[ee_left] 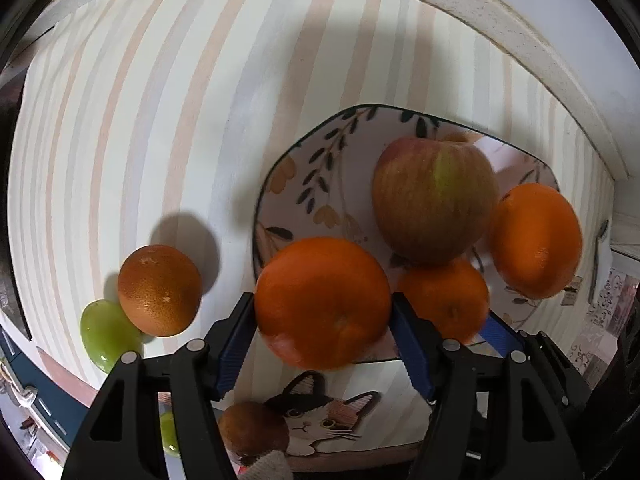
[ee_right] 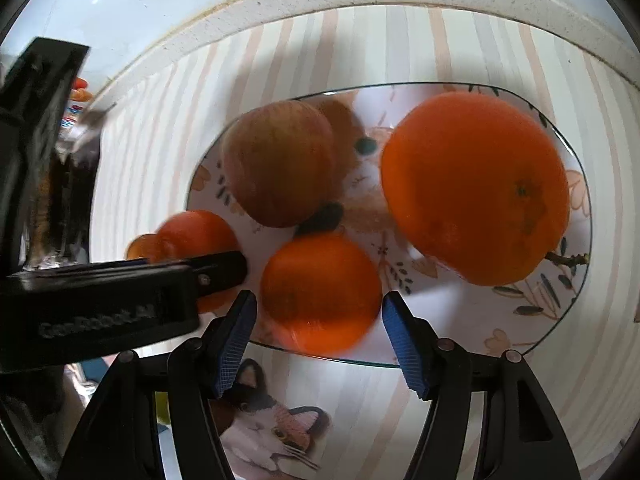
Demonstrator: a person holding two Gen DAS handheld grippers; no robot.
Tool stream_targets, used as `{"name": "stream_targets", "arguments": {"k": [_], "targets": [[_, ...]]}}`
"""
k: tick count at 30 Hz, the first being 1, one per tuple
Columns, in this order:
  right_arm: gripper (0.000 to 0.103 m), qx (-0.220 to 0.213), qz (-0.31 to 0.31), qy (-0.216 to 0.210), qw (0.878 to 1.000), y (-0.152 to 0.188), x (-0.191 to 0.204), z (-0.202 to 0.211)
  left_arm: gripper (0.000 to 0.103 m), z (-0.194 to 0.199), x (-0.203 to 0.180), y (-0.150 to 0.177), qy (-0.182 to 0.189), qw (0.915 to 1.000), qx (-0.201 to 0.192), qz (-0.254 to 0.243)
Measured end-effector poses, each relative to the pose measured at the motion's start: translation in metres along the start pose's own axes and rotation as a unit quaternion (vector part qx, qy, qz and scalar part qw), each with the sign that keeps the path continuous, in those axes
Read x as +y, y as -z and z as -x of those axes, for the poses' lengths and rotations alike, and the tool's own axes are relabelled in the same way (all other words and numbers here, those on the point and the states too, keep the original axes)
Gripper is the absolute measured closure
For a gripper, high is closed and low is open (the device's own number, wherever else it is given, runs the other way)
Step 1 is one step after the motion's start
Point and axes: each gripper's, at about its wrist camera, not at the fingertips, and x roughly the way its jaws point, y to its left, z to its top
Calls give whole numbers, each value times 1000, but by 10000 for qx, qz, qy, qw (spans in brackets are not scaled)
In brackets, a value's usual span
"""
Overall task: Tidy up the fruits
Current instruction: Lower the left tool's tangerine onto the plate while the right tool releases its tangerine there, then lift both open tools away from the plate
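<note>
My left gripper [ee_left: 323, 332] is shut on a large orange [ee_left: 322, 302] and holds it at the near left rim of the floral plate [ee_left: 304, 160]. On the plate lie a red-green apple [ee_left: 434, 200], a small orange [ee_left: 446, 298] and a bigger orange [ee_left: 536, 240]. My right gripper [ee_right: 319, 330] is open, its blue pads on either side of the small orange [ee_right: 320, 294] without touching it. In the right wrist view the apple [ee_right: 280, 164] and big orange [ee_right: 474, 188] lie on the plate [ee_right: 532, 320], and the left gripper's body [ee_right: 100, 300] reaches in from the left.
Left of the plate on the striped cloth [ee_left: 160, 120] lie another orange [ee_left: 160, 290] and a green fruit [ee_left: 106, 334]. A brown fruit [ee_left: 254, 428] and a second green one [ee_left: 170, 434] lie near the cat print [ee_left: 320, 420]. The table's pale edge [ee_left: 520, 32] runs behind.
</note>
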Motion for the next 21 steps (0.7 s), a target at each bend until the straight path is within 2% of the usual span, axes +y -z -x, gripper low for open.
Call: {"name": "stream_targets", "arguments": {"k": [3, 11, 14, 21], "targets": [[26, 12, 22, 104, 9999, -2, 3, 5, 37, 6, -2, 1, 44, 10000, -45, 5], [25, -87, 76, 239, 9996, 9, 1, 33, 37, 33, 6, 19, -58, 9990, -426, 86], [9, -248, 135, 419, 9987, 19, -1, 51, 37, 42, 8, 40, -101, 9980, -618, 91], [8, -615, 124, 578, 9964, 44, -12, 90, 37, 58, 10, 83, -262, 9933, -1123, -64]]}}
